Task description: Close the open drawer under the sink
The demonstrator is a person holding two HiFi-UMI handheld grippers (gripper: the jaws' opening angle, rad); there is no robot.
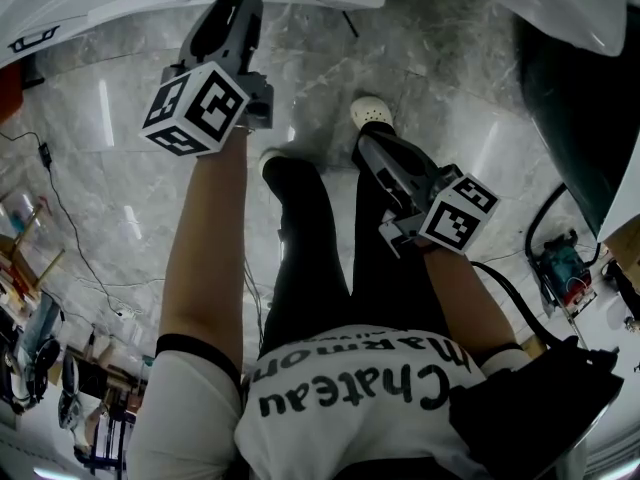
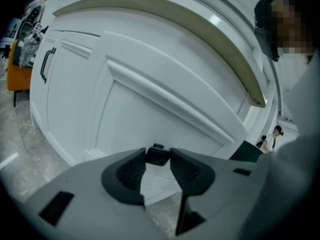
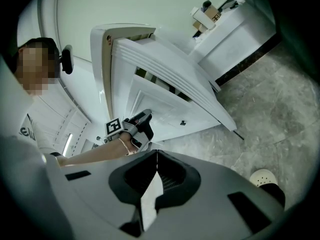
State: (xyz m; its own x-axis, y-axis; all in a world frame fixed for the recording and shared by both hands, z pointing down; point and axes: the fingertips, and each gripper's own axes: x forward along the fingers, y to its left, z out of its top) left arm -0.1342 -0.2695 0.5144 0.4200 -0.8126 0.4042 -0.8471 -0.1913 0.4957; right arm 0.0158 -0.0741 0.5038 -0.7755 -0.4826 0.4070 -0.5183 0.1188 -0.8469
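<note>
Left claw (image 2: 158, 153) clenched on dark knob (image 2: 158, 157) of white drawer (image 2: 165, 109), which juts open below counter (image 2: 165, 19) rim. Right claw (image 3: 156, 156) pinched shut, empty, well apart. Step: grip set, closing not yet done. Next probably calls for straight level push until front sits flush.

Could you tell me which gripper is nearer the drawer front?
Left: the left gripper is at the drawer front, a black knob between its jaws; the right gripper hangs back.

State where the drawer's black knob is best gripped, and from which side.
Pinch the knob across its side faces, coming straight at the drawer front: it is a small block proud of the flat panel. The left hand-held gripper holds it so.
</note>
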